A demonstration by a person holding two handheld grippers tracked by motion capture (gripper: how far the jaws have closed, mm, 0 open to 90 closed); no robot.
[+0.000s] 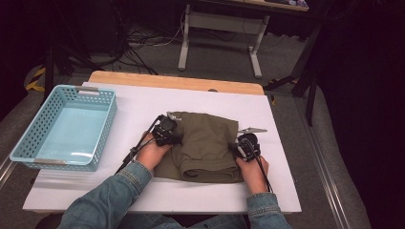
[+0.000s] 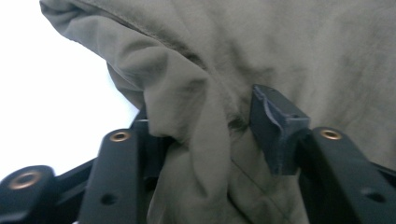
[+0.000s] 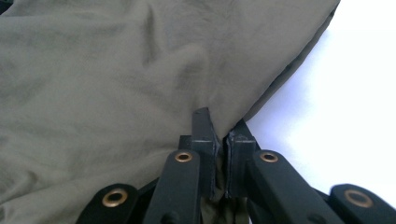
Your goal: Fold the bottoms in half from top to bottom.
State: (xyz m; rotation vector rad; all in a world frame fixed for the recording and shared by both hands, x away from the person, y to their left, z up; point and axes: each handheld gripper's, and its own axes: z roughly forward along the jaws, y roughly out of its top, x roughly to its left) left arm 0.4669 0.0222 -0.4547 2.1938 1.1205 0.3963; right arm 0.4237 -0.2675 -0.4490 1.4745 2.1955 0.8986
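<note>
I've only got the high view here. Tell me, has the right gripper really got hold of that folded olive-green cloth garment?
Observer: Yes. In the right gripper view, the right gripper has its jaws almost together, with the edge of the folded olive-green cloth garment pinched between them.
Operator: And the left one, next to the other edge?
Observer: In the left gripper view, the left gripper has its jaws well apart. A bunched fold of the garment stands between them, and one pad looks just short of that fold, so it isn't a firm grip.
</note>
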